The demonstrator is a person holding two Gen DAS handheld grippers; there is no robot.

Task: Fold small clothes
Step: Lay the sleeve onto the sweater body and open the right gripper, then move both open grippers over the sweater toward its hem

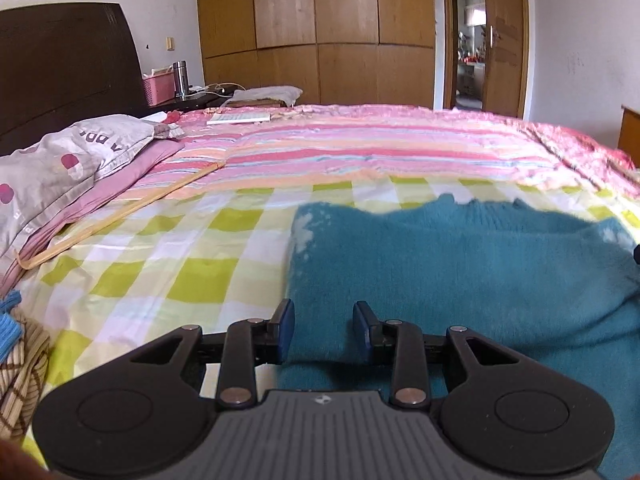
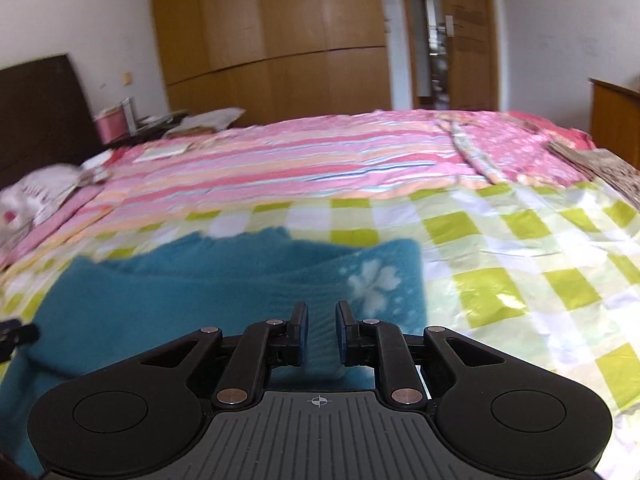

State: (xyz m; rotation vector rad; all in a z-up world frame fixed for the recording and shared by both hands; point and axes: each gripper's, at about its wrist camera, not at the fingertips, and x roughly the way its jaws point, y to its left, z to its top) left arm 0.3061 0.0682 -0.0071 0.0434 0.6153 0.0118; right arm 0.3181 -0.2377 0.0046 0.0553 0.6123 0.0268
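Note:
A teal knitted garment (image 1: pixel 460 264) with white flower marks lies partly folded on the green-checked sheet (image 1: pixel 160 256). My left gripper (image 1: pixel 323 330) is open over the garment's near left edge, with cloth between its fingers. In the right wrist view the same garment (image 2: pixel 180 292) fills the lower left, with a white flower (image 2: pixel 374 282) near its right edge. My right gripper (image 2: pixel 321 330) is open over the garment's near right part, fingers a small gap apart with teal cloth between them.
A pink striped quilt (image 1: pixel 360 148) covers the far bed. A pillow (image 1: pixel 52 160) and a thin wooden stick (image 1: pixel 120 212) lie at the left. More clothes (image 1: pixel 16 360) pile at the near left. A wardrobe (image 1: pixel 316 32) and doorway (image 1: pixel 470 40) stand behind.

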